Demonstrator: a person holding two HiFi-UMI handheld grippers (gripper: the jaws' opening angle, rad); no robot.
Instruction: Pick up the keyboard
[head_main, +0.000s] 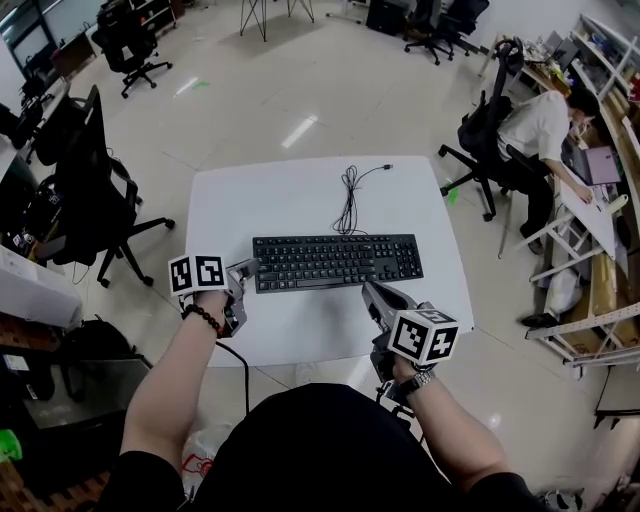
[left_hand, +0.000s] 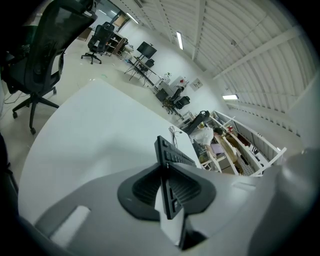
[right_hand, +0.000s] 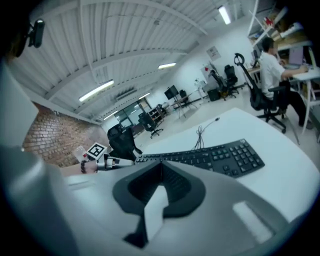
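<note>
Keyboard (head_main: 337, 261) left edge sits pinched between left gripper (head_main: 247, 268) fingers.

we held the left gripper (head_main: 243, 272) out low at our left, bare left forearm (head_main: 172, 378) stretched forward, a bead bracelet (head_main: 203, 318) at the wrist. its jaws were clamped on the left end of the keyboard (left_hand: 172, 156). the right gripper (head_main: 372, 292) pointed forward and to the left from our right side, jaws pressed together on nothing, a watch (head_main: 415, 381) on that wrist and the right forearm (head_main: 455, 435) bent close to our body.
</note>
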